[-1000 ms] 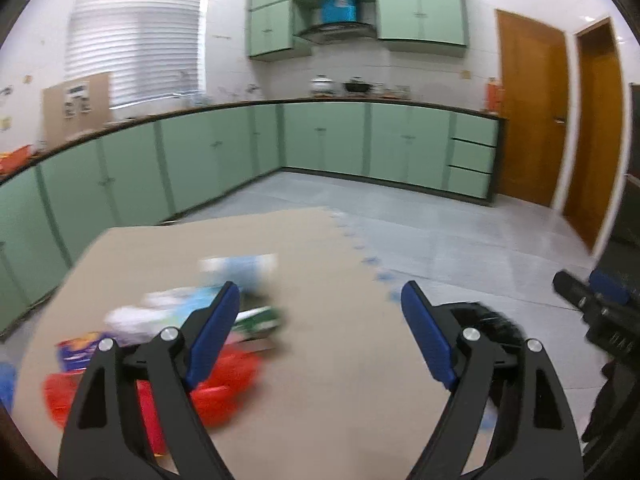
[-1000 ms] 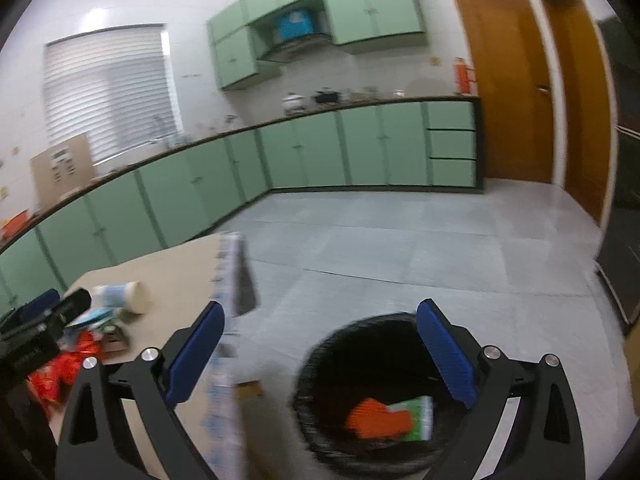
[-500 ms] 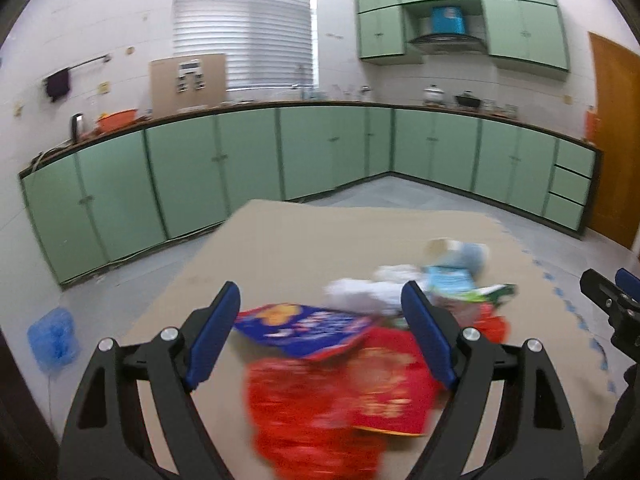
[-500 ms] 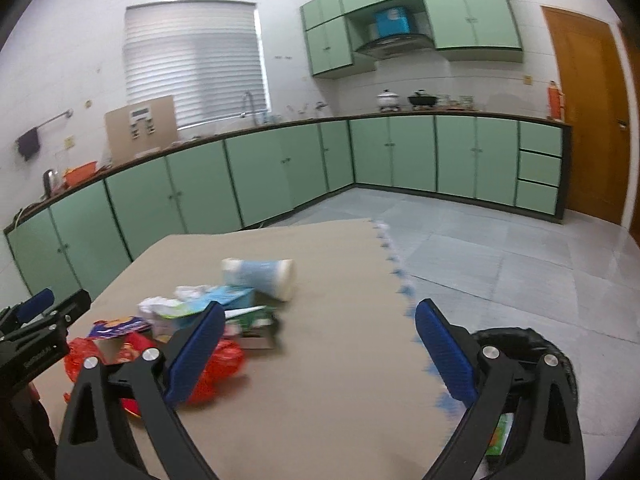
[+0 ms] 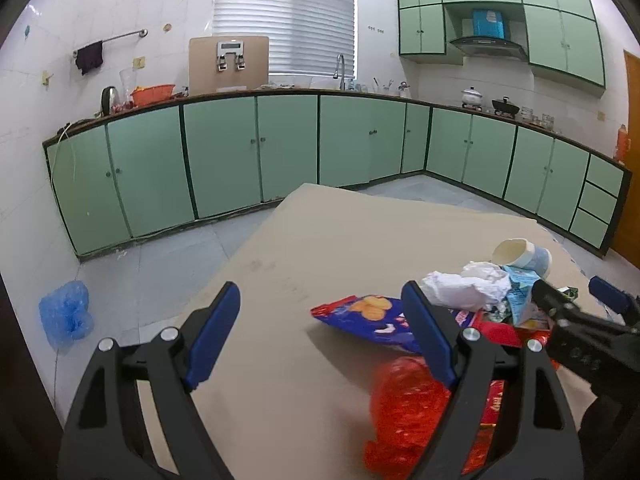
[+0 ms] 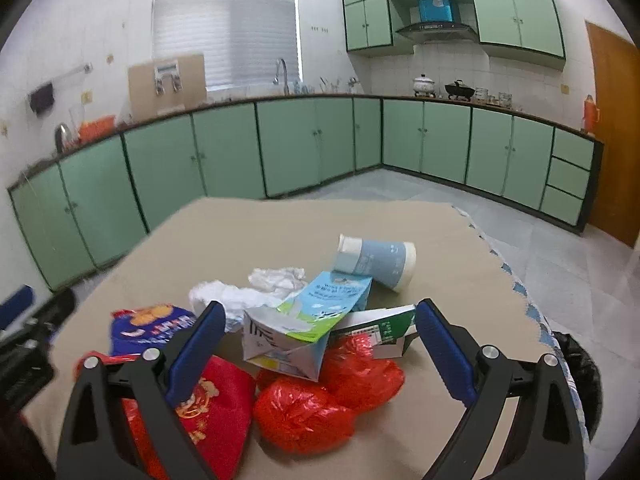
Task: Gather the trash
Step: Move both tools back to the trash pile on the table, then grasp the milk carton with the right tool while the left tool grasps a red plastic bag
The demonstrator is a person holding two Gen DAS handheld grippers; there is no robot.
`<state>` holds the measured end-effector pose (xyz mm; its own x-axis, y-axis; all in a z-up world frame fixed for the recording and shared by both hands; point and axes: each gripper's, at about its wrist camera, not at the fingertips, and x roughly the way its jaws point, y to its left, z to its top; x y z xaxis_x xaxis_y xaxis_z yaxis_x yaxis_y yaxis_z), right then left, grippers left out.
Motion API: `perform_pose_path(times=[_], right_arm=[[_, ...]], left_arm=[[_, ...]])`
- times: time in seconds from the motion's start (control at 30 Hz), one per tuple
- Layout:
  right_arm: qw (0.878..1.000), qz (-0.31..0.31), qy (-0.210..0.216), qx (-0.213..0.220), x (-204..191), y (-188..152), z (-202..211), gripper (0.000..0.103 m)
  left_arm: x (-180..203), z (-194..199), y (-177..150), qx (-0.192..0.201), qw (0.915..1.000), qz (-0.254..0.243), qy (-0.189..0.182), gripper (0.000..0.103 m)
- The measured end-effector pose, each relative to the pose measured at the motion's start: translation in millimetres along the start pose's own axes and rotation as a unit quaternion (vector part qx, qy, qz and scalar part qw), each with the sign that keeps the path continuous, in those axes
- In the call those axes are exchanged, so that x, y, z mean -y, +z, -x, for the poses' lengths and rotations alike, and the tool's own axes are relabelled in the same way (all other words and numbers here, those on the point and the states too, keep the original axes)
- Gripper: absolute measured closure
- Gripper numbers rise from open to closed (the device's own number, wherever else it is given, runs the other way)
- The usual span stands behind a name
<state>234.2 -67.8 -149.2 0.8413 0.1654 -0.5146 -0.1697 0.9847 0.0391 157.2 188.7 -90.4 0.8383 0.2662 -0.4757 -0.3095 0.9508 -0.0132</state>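
A heap of trash lies on the tan table point(image 6: 240, 232): a light-blue paper cup point(image 6: 376, 260) on its side, a blue-and-white milk carton point(image 6: 316, 312), a green carton point(image 6: 380, 328), crumpled white paper point(image 6: 272, 280), a blue snack bag point(image 6: 148, 324), a red printed bag point(image 6: 212, 404) and red plastic bags point(image 6: 304, 412). My right gripper point(image 6: 320, 316) hangs open just before the heap, its pads apart from the carton. My left gripper point(image 5: 320, 308) is open over bare table, left of the snack bag point(image 5: 360, 316) and a red plastic bag point(image 5: 404, 412).
A black-lined trash bin point(image 6: 580, 364) stands on the floor past the table's right edge. A blue plastic bag point(image 5: 66, 316) lies on the floor at the left. Green cabinets point(image 5: 288, 148) run along the far walls.
Both grippers have swung left, away from the bin and onto the trash heap. The bin has slid to the right view's edge. Both stayed open.
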Motion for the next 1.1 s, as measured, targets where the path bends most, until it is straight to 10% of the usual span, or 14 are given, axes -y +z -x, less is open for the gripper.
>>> perform_pose_path(times=[0.73, 0.87, 1.1], right_arm=[[0.999, -0.012, -0.009, -0.043, 10.3, -9.4, -21.9, 0.021], [0.998, -0.021, 0.020, -0.061, 12.4, -7.0, -29.6, 0.054], [0.999, -0.015, 0.029, -0.039, 22.5, -12.2, -6.1, 0.055]], left_arm=[[9.8, -10.0, -6.4, -0.003, 0.9998, -0.001, -0.020, 0.023], [12.1, -10.2, -8.0, -0.005, 0.9998, -0.004, -0.021, 0.023], [22.5, -5.9, -14.1, -0.006, 0.9992, -0.010, -0.039, 0.020]])
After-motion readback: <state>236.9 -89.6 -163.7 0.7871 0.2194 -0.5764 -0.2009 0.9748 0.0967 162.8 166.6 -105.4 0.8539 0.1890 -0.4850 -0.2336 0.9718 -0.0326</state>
